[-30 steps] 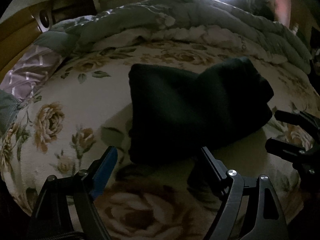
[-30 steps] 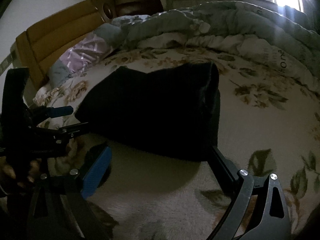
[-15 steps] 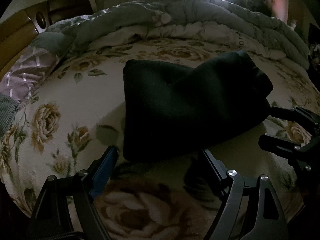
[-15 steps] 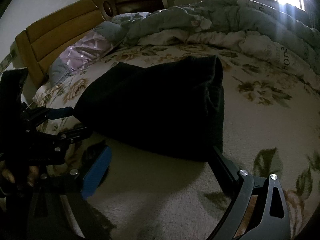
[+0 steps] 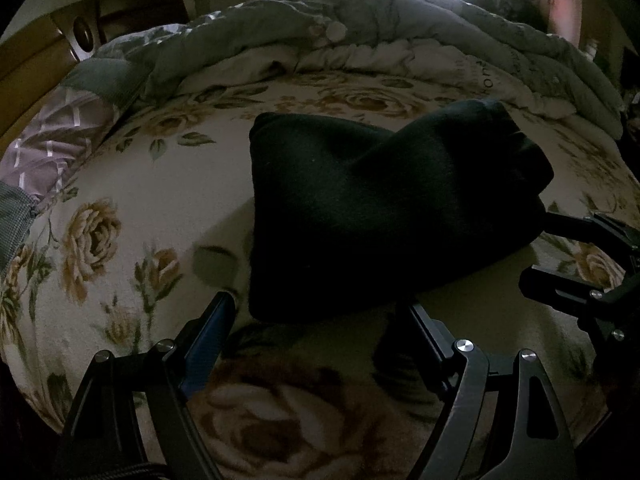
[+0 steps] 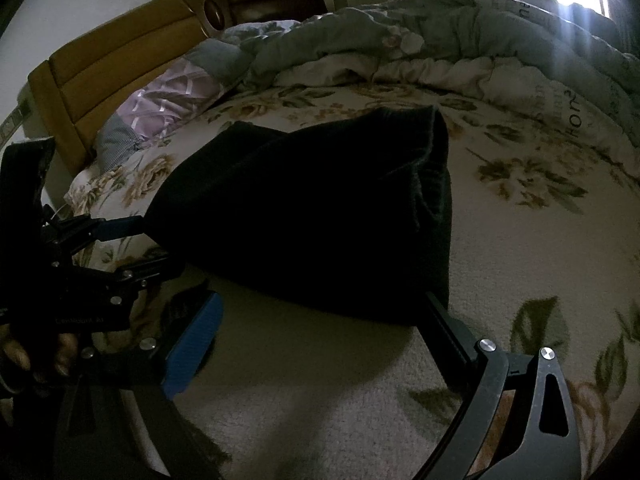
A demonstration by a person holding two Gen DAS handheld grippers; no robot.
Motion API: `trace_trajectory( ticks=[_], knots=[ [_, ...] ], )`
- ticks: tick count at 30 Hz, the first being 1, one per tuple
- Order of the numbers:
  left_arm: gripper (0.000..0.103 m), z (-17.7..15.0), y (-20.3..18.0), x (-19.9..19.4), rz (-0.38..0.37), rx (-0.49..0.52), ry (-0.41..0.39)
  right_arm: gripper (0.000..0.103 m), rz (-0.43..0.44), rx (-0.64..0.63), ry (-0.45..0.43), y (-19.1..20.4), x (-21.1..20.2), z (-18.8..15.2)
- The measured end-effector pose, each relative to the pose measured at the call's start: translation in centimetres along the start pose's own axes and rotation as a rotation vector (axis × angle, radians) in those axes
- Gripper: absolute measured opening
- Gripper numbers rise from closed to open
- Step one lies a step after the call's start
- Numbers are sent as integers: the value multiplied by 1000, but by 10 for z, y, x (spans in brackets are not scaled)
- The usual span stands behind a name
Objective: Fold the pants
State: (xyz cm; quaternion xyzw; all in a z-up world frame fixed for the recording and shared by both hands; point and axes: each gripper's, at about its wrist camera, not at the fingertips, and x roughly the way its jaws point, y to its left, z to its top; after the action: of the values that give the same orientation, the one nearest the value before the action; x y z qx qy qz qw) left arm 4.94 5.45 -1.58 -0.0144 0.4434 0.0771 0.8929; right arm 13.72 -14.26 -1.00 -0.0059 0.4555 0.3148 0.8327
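Note:
Black pants (image 5: 380,208) lie folded into a thick bundle on the flowered bedsheet (image 5: 120,208). My left gripper (image 5: 320,306) is open, its blue-padded and black fingers straddling the bundle's near left corner. To the right, my right gripper (image 5: 550,250) is open at the bundle's right end, upper finger against the cloth. In the right wrist view the pants (image 6: 312,216) fill the middle and my right gripper (image 6: 320,302) stands open around their near edge. There the left gripper (image 6: 146,246), held by a hand (image 6: 40,356), is open at the left end.
A rolled grey-green quilt (image 5: 400,28) runs along the far side of the bed. A purple pillow (image 6: 168,100) and a wooden headboard (image 6: 120,60) are at the far left. Bare sheet (image 6: 540,240) lies right of the pants.
Both grippers have moved forward to the pants; the bundle's near edge now sits between their open fingers. The pants look unmoved.

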Motion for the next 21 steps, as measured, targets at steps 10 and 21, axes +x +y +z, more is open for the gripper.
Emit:
trace_trajectory(
  ticks=[10, 21],
  knots=[
    [83, 1, 0, 1, 2, 3, 7, 96, 1, 0, 2, 0, 0, 1],
    [83, 2, 2, 1, 5, 4, 7, 97, 2, -1, 3, -2, 1, 2]
  ],
)
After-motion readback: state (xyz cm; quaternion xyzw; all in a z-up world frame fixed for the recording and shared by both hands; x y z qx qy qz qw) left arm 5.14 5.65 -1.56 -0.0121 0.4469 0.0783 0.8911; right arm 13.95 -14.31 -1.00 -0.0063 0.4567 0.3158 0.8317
